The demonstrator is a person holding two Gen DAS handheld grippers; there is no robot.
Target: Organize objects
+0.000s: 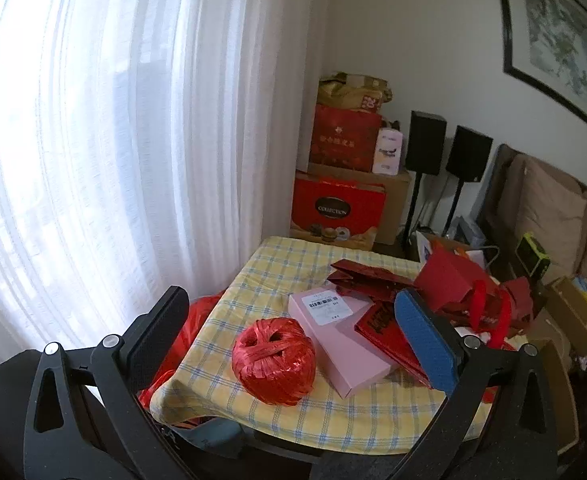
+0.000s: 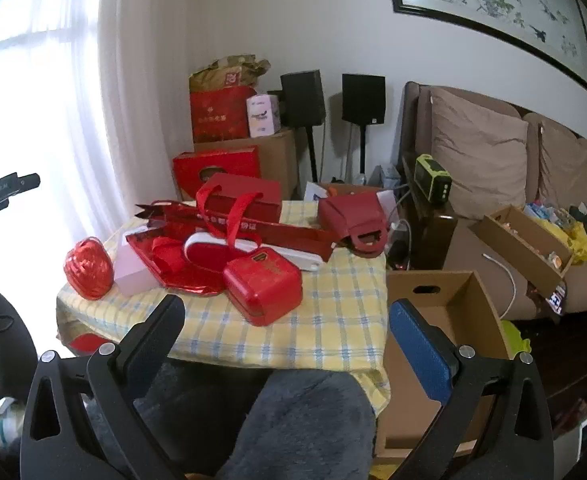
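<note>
A small table under a yellow checked cloth (image 1: 285, 264) (image 2: 333, 320) holds a heap of red things. In the left wrist view a red ball of raffia string (image 1: 273, 360) lies nearest, with a pink box (image 1: 341, 344) beside it and red bags (image 1: 377, 280) behind. My left gripper (image 1: 291, 294) hovers open above the ball, touching nothing. In the right wrist view a small red case (image 2: 263, 284) sits at the front, with a red foil bag (image 2: 173, 268), a red handled gift bag (image 2: 245, 200) and the ball (image 2: 88, 268). My right gripper (image 2: 287, 305) stands open, short of the table, empty.
An open cardboard box (image 2: 445, 312) stands right of the table. Stacked red gift boxes (image 2: 217, 164) and two black speakers (image 2: 363, 98) line the wall. A sofa (image 2: 477, 160) with a carton of clutter is at right. A grey-clad knee (image 2: 293, 420) is below. White curtains (image 1: 113, 140) hang left.
</note>
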